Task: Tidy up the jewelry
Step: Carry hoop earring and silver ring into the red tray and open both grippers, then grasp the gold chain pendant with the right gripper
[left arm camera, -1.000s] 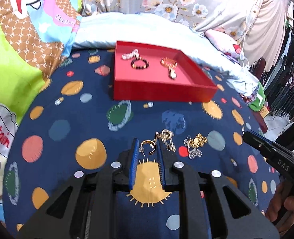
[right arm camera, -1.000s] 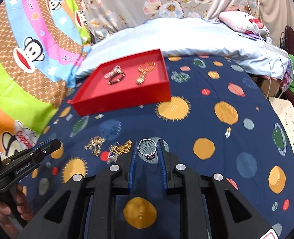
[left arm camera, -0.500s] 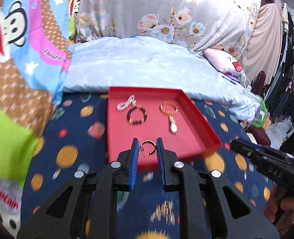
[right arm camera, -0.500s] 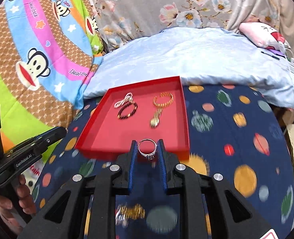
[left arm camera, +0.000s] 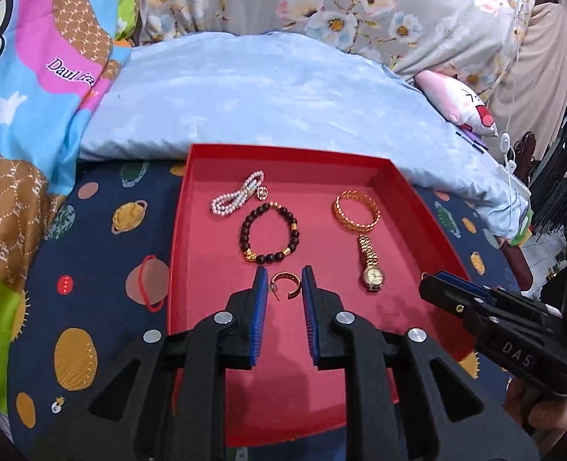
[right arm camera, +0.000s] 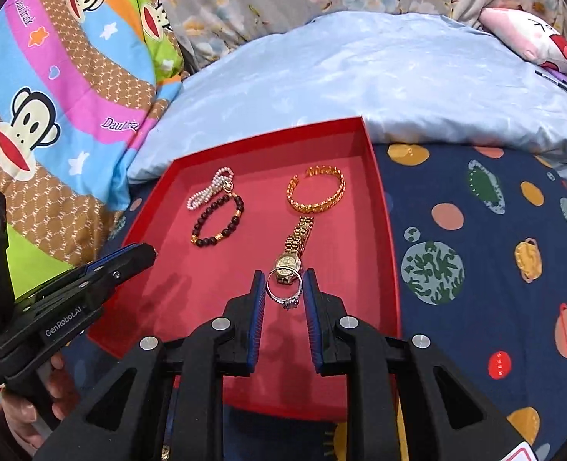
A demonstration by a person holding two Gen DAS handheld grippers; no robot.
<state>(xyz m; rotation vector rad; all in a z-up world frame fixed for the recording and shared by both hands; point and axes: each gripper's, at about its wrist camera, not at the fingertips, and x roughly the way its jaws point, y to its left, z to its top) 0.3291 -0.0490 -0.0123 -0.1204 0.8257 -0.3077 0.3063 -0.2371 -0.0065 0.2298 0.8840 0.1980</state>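
A red tray [left arm camera: 418, 207] [right arm camera: 379, 211] lies on the planet-print blanket. In it are a pearl bracelet [left arm camera: 237, 198] [right arm camera: 206, 190], a dark bead bracelet [left arm camera: 270, 234] [right arm camera: 218, 221], a gold bangle [left arm camera: 356, 211] [right arm camera: 316, 188] and a gold watch [left arm camera: 370, 265] [right arm camera: 293, 247]. My left gripper [left arm camera: 283, 288] is shut on a gold hoop earring [left arm camera: 285, 284] above the tray's near middle. My right gripper [right arm camera: 283, 290] is shut on a silver ring [right arm camera: 283, 288] above the tray, just short of the watch. Each gripper shows in the other's view, the right [left arm camera: 475, 307] and the left [right arm camera: 103, 269].
A pale blue pillow [left arm camera: 276, 96] [right arm camera: 379, 77] lies behind the tray. A colourful monkey-print cover [right arm camera: 53, 96] rises at the left. A pink plush [left arm camera: 456, 103] sits at the back right. The dark planet-print blanket [right arm camera: 494, 249] spreads to the right of the tray.
Both grippers have moved forward from the loose jewelry on the blanket to over the red tray, each still holding its piece. The tray now looks larger and closer.
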